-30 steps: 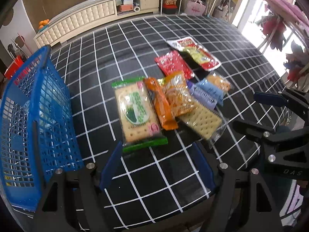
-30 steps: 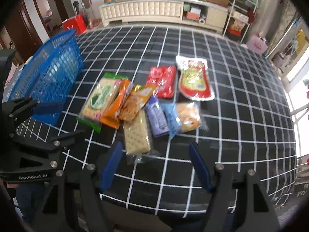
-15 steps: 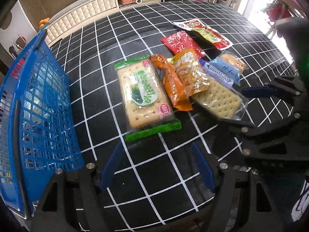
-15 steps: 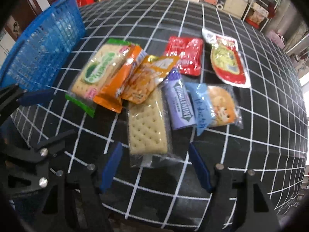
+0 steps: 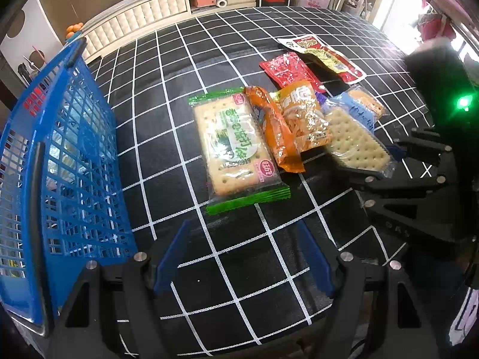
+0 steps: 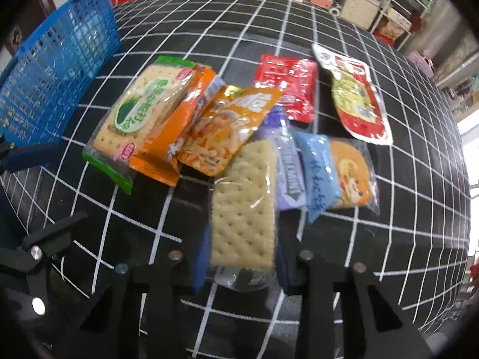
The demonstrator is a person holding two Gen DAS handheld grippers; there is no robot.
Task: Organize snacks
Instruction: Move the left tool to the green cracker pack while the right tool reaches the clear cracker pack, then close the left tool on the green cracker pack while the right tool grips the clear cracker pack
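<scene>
Low in the right wrist frame: right gripper (image 6: 242, 264) clamped around clear cracker pack (image 6: 243, 209), end blurred. Left gripper (image 5: 242, 257) spread wide, empty. Blue basket (image 5: 60, 161) cut off left.

Bright daylight, wrapper glare, fisheye-warped edges

My left gripper (image 5: 244, 257) and right gripper (image 6: 242, 264) both show black frames, blue finger pads, silver screws; a green light (image 5: 463, 102) glows on the right unit.
</scene>
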